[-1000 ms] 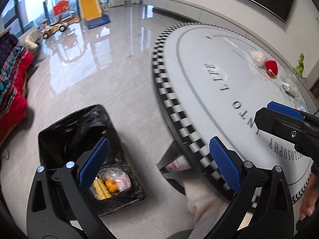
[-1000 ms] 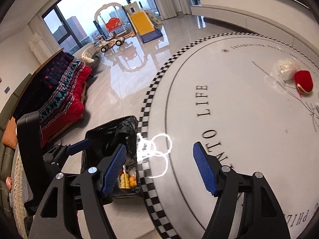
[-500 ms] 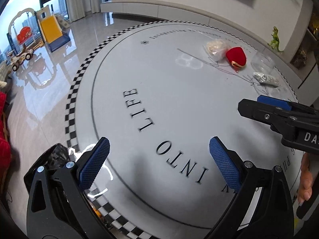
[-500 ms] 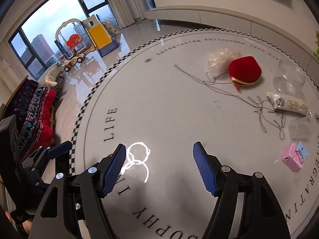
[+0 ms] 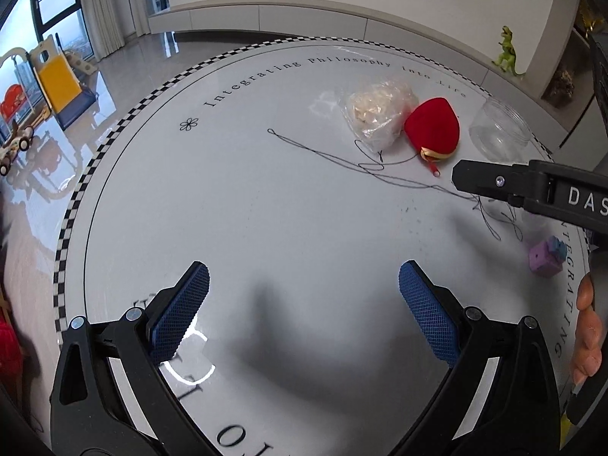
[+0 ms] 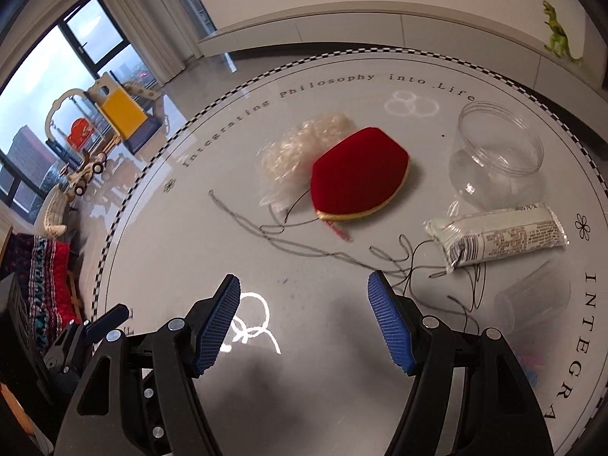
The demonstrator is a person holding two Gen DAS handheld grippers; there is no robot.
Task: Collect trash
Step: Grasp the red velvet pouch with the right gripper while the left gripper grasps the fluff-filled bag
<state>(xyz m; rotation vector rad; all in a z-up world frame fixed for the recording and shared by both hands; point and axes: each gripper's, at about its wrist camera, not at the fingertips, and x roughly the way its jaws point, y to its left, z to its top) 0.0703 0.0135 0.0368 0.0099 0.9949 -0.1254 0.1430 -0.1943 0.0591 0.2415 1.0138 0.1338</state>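
Trash lay uncollected on our table [image 6: 342, 399]: jar [image 6: 497, 152], red pouch [image 6: 357, 178], wrapper [image 6: 497, 233], crumpled plastic [image 6: 304, 148], loose thread [image 6: 304, 252]. We held both claws, left [image 5: 304, 311] and right [image 6: 304, 321], wide open and empty above it, so most collecting seemingly remained.

Right hand-held gripper [image 6: 304, 319] open above counter [image 6: 190, 235]; red pouch [image 6: 357, 182], thread [image 6: 304, 247], wrapper [image 6: 501, 233], clear jar [image 6: 497, 152] ahead.

Green toy dinosaur [image 6: 558, 34] on ledge, yellow play slide [image 5: 60, 79], patterned blanket [image 6: 45, 277]
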